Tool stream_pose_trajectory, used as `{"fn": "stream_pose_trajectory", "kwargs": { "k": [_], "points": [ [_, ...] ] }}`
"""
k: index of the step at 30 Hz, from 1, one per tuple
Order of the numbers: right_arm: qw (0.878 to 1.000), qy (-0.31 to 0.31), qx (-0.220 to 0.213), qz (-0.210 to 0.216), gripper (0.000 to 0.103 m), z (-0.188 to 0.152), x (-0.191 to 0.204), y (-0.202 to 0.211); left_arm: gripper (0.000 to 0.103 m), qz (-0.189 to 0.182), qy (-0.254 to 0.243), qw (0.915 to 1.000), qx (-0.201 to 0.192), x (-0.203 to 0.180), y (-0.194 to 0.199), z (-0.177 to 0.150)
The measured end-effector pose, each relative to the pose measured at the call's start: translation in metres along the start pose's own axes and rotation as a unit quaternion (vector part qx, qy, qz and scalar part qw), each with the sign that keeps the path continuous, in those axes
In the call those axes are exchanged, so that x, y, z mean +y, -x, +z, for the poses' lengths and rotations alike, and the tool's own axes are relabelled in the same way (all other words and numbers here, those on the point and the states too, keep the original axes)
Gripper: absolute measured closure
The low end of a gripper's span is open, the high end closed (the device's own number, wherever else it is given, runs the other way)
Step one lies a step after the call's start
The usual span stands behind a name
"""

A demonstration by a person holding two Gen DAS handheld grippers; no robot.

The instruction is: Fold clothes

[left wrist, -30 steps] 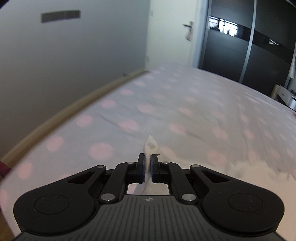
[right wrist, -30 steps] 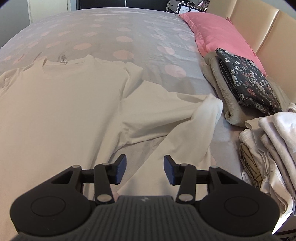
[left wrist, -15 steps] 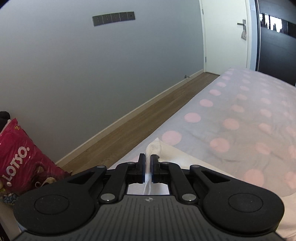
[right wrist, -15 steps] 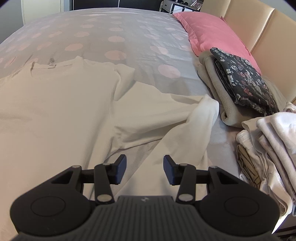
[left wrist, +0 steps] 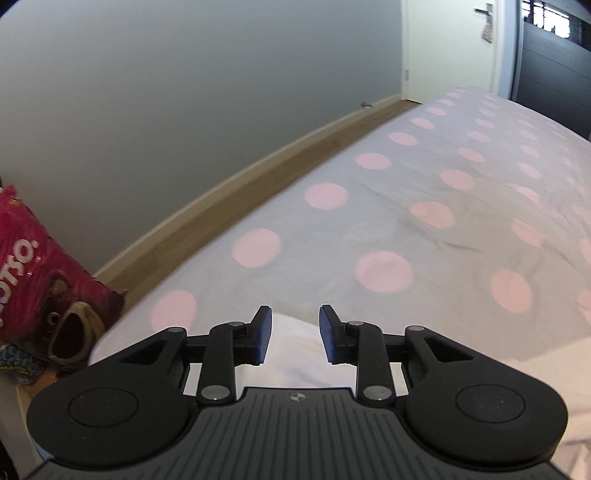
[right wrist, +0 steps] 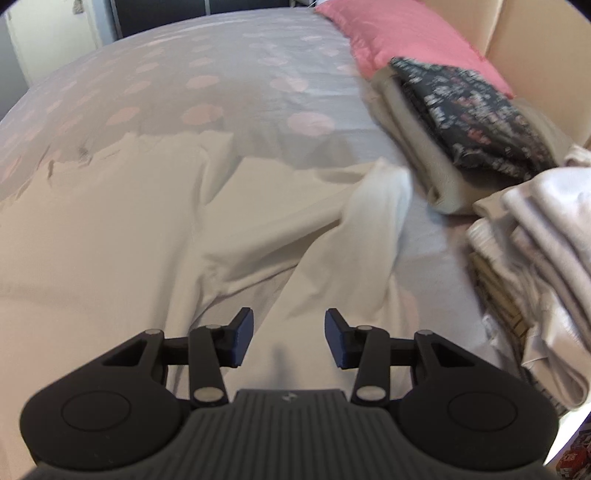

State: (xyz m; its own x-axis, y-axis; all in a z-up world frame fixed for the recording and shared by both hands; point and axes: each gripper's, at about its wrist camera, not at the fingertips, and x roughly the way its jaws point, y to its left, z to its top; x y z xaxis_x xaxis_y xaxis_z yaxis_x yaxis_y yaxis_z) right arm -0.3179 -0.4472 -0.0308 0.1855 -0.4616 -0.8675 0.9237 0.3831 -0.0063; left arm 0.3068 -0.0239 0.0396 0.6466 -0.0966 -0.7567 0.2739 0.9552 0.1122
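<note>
The left gripper (left wrist: pixel 295 334) has its fingers spread apart and empty, with a white edge of the cream long-sleeved shirt (left wrist: pixel 291 354) lying flat on the polka-dot bedsheet (left wrist: pixel 369 206) directly below the gap. The right gripper (right wrist: pixel 289 341) is likewise spread wide, hovering over the shirt's (right wrist: pixel 110 229) right sleeve, which runs from between the fingers up to the far right, towards a stack of folded clothes (right wrist: pixel 458 122).

One spread shirt (right wrist: pixel 110 229), one pink pillow (right wrist: pixel 402 33), two stacks of folded clothes (right wrist: pixel 461 122) (right wrist: pixel 535 251), one red bag (left wrist: pixel 40 280).
</note>
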Motion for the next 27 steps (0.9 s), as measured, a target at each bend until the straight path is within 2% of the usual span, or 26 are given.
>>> {"fn": "stream_pose_trajectory", "kwargs": {
  "k": [5, 7, 10, 12, 13, 14, 16, 22, 27],
  "points": [
    [0.998, 0.055, 0.034, 0.027, 0.056, -0.024, 0.023, -0.011, 0.075, -0.045, -0.033, 0.9984, -0.002, -0.029, 0.018, -0.018],
    [0.996, 0.068, 0.048, 0.038, 0.055, -0.033, 0.030, -0.017, 0.068, -0.063, -0.050, 0.9967, -0.005, -0.044, 0.031, -0.026],
    [0.993, 0.087, 0.064, 0.047, 0.055, -0.044, 0.039, -0.028, 0.065, -0.087, -0.080, 0.9930, -0.012, -0.063, 0.046, -0.035],
    [0.991, 0.102, 0.074, 0.032, 0.063, -0.050, 0.042, -0.036, 0.065, -0.092, -0.099, 0.9907, -0.021, -0.074, 0.054, -0.038],
    [0.991, 0.107, 0.074, 0.020, 0.076, -0.053, 0.042, -0.039, 0.065, -0.094, -0.103, 0.9900, -0.024, -0.078, 0.057, -0.039],
    [0.991, 0.109, 0.072, 0.012, 0.086, -0.053, 0.040, -0.040, 0.065, -0.095, -0.099, 0.9902, -0.024, -0.079, 0.059, -0.038],
    [0.992, 0.107, 0.065, 0.002, 0.099, -0.053, 0.034, -0.037, 0.065, -0.098, -0.092, 0.9906, -0.026, -0.080, 0.061, -0.037],
    [0.998, 0.063, 0.010, -0.018, 0.099, -0.031, -0.001, 0.006, 0.065, -0.101, -0.055, 0.9932, -0.014, -0.080, 0.061, -0.030],
    [0.997, 0.021, -0.049, -0.056, 0.099, 0.010, -0.044, 0.065, 0.065, -0.115, -0.017, 0.9932, 0.011, -0.082, 0.057, -0.026]
  ]
}}
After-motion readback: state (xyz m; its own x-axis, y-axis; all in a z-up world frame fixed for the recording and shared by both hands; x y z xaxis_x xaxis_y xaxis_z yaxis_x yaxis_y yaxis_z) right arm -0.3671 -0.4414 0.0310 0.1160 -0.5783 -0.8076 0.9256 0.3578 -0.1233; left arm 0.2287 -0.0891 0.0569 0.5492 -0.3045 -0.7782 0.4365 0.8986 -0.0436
